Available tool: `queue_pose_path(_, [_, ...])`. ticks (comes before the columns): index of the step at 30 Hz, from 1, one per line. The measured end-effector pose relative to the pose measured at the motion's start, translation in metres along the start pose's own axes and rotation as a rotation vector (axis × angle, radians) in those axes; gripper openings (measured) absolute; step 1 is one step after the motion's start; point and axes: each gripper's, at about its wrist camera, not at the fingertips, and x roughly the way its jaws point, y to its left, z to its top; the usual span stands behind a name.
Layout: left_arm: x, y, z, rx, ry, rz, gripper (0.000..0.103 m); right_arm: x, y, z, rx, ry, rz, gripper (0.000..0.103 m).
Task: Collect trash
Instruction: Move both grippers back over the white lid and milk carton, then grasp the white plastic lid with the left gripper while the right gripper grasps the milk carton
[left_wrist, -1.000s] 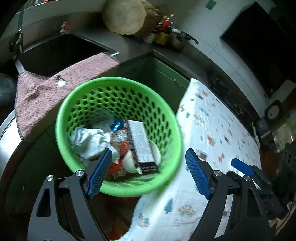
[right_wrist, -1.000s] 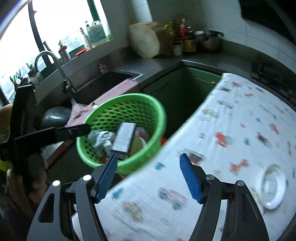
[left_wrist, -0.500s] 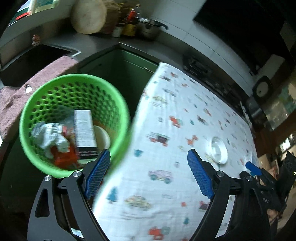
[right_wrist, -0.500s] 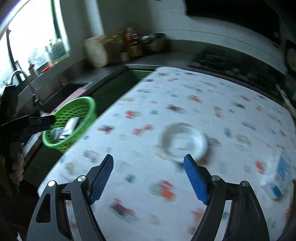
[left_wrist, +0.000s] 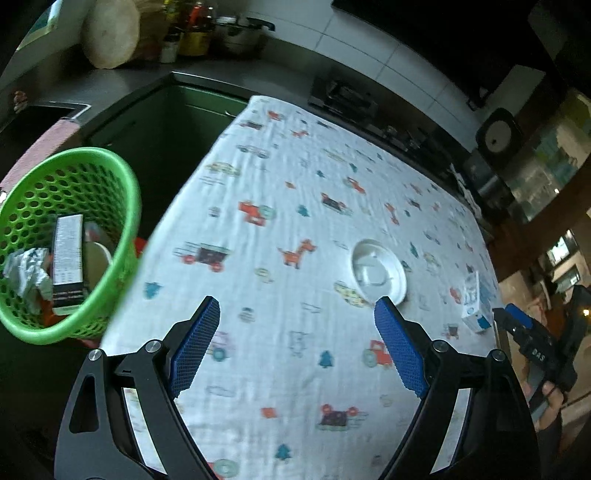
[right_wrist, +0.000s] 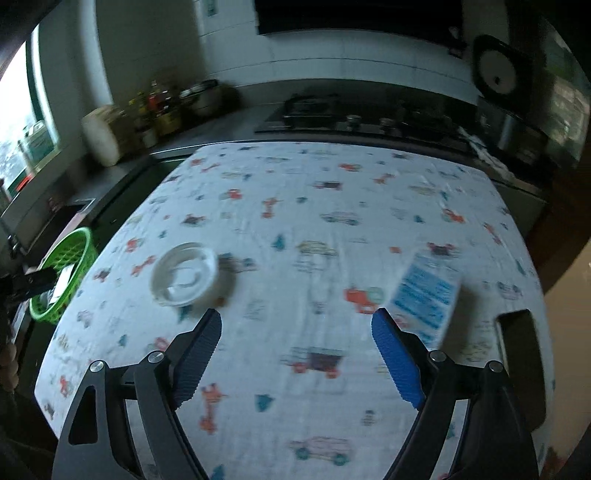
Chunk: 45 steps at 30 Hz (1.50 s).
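A green perforated basket (left_wrist: 122, 206) (right_wrist: 83, 245) hangs off the table's left edge, holding a dark box, crumpled paper and other trash. On the patterned tablecloth (left_wrist: 295, 229) lies a white round lid (left_wrist: 378, 273) (right_wrist: 184, 275), and further right a blue and white carton (left_wrist: 474, 304) (right_wrist: 424, 291). My left gripper (left_wrist: 297, 350) stands open over the cloth with nothing between its fingers, the lid just beyond its right finger. My right gripper (right_wrist: 297, 356) hovers between lid and carton, its jaws opening and empty. It also shows at the left wrist view's right edge (left_wrist: 532, 336).
A dark counter runs behind the table with a round chopping block (left_wrist: 110, 35), bottles and a pot (left_wrist: 240, 31). A hob (right_wrist: 314, 110) sits at the back. A pink towel (left_wrist: 44, 144) drapes over the sink edge at the left.
Both grippers have swung right, away from the basket and over the table. The lid and carton have come into view, and the right jaws have widened.
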Motion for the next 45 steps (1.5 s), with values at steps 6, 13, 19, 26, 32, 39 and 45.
queue_pose_path(6, [0.007,-0.011,-0.003,0.007,0.013,0.011,0.085,0.005,-0.029,0.001,0.055,0.007,-0.031,0.081])
queue_pose_path(13, [-0.018,-0.005,-0.016,-0.026,-0.066,0.132,0.085,0.009,-0.047,-0.002,0.098,0.008,-0.037,0.084])
queue_pose_path(19, [-0.058,-0.004,-0.029,-0.072,-0.165,0.236,0.087,0.009,-0.056,-0.004,0.107,0.01,-0.054,0.084])
queue_pose_path(26, [-0.084,-0.014,-0.046,-0.046,-0.207,0.303,0.093,0.009,-0.059,-0.004,0.116,0.013,-0.068,0.084])
queue_pose_path(32, [-0.07,-0.031,-0.037,0.0,-0.159,0.23,0.093,0.014,-0.062,-0.002,0.133,0.024,-0.09,0.085])
queue_pose_path(39, [-0.052,-0.063,-0.019,0.064,-0.112,0.165,0.093,0.028,-0.072,0.004,0.187,0.061,-0.105,0.085])
queue_pose_path(45, [-0.021,-0.087,-0.006,0.131,-0.068,0.13,0.093,0.039,-0.087,0.008,0.248,0.095,-0.126,0.085])
